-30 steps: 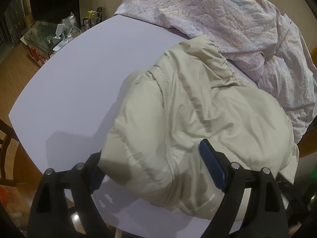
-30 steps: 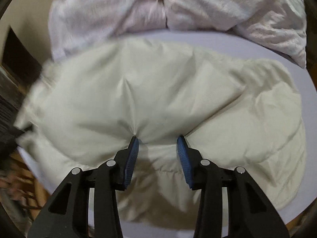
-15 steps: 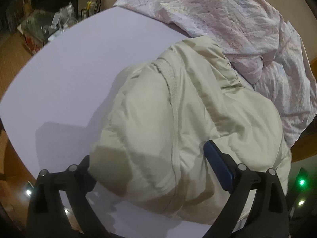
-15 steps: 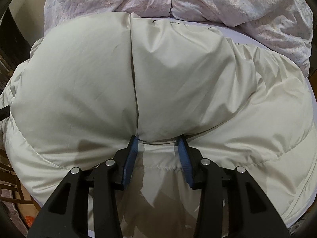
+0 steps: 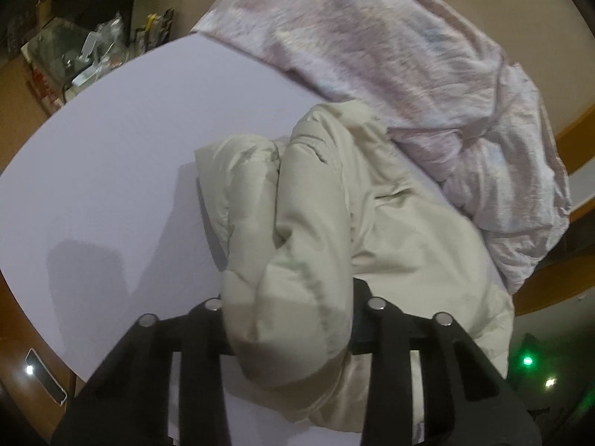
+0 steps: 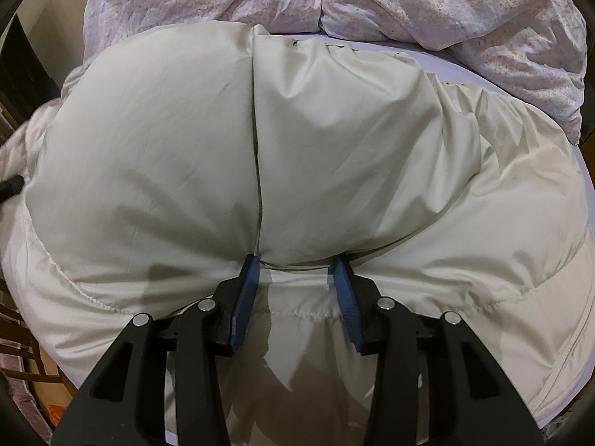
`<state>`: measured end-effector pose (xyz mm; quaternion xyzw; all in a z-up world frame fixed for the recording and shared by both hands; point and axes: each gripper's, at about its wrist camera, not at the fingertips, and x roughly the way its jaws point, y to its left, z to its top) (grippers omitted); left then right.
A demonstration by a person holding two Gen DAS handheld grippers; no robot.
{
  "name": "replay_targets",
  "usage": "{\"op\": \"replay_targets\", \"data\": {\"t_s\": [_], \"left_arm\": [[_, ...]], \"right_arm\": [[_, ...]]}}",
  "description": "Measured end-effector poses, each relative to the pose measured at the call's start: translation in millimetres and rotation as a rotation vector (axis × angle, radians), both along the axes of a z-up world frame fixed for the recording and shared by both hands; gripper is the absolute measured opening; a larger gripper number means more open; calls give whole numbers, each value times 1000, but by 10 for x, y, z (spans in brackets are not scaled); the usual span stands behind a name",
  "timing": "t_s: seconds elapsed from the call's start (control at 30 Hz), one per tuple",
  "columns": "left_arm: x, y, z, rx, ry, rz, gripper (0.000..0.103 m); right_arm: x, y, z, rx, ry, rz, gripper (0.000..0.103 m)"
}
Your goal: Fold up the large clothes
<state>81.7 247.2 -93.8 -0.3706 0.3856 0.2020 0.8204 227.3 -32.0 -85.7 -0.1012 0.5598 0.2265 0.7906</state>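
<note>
A puffy cream jacket (image 5: 409, 230) lies on the pale lilac table (image 5: 111, 148), filling most of the right wrist view (image 6: 167, 156). My left gripper (image 5: 288, 297) is closing, and its jaws squeeze a thick bulge of the jacket's near-left edge; the padding swells out between the fingers and hides the pads. My right gripper (image 6: 295, 264) is shut on a fold of the jacket's upper layer beside a vertical seam. That layer billows up in front of the camera, with the lower layer under the fingers.
A crumpled pink-patterned quilt (image 5: 409, 55) is heaped along the table's far side, touching the jacket (image 6: 446, 7). A cluttered glass side table (image 5: 85, 55) stands beyond the far left corner. The wooden floor and a chair (image 6: 15, 319) lie past the near edge.
The left jaws have closed from wide open onto the jacket's edge, bunching it into a bulge. The right gripper's fold rose and billowed a second ago and has stayed still since.
</note>
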Motion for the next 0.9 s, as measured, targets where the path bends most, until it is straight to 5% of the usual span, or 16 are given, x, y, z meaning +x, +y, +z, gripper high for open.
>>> {"op": "replay_targets", "data": {"t_s": [0.43,0.9], "left_arm": [[192,-710,929,67,-263,-211,30],[449,-1501,1217,103,-326,-417,31]], "right_arm": [[7,-5,-13,8,2,4,43],[40,-206,21,90,39,29,43]]}}
